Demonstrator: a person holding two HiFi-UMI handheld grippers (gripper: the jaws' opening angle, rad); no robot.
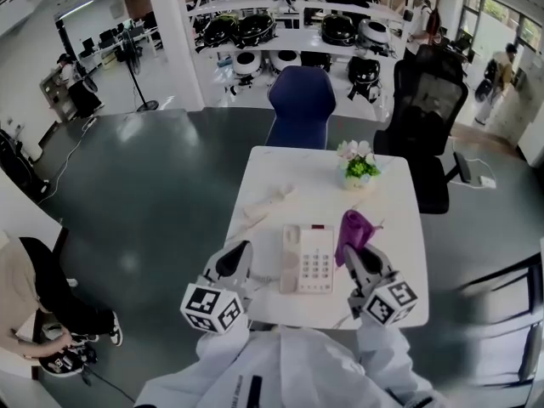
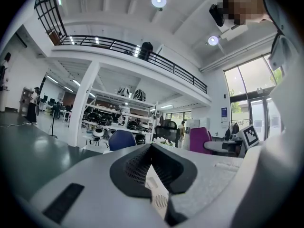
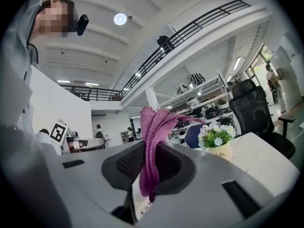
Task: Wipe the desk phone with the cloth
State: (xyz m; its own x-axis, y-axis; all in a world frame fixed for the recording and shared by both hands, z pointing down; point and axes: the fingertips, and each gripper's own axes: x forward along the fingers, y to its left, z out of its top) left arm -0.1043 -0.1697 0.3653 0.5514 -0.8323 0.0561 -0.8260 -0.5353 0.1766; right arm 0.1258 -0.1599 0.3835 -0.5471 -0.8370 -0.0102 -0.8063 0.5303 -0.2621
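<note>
**Purple cloth clamped in the right gripper, phone lying between the two tools**

Both grippers are held low over the near end of the white rectangular table, jaws pointing away from the person and angled slightly towards each other. Their marker cubes sit closest to the person's white sleeves.

The left gripper hovers just left of the white desk phone. Its own view shows the dark pads meeting at the tips with nothing gripped, and a pale sliver of the phone visible through the narrow wedge behind them.

The right gripper is just right of the phone. Its jaws are pressed tight on a purple knitted cloth. The cloth is bunched into a long fold that stands up out of the jaws, with a short tail hanging below them. From the head view it sits beside the phone's far right corner; I cannot tell whether it touches.

The phone lies flat near the table's near edge, between the grippers. Its long axis runs away from the person, with the handset along its left side and the keypad on the right.

Further up the table stands a small pot of white flowers, well apart from the phone. A pale cord-like thing lies towards the left edge. A blue chair and a black mesh office chair stand at the far end.
</note>
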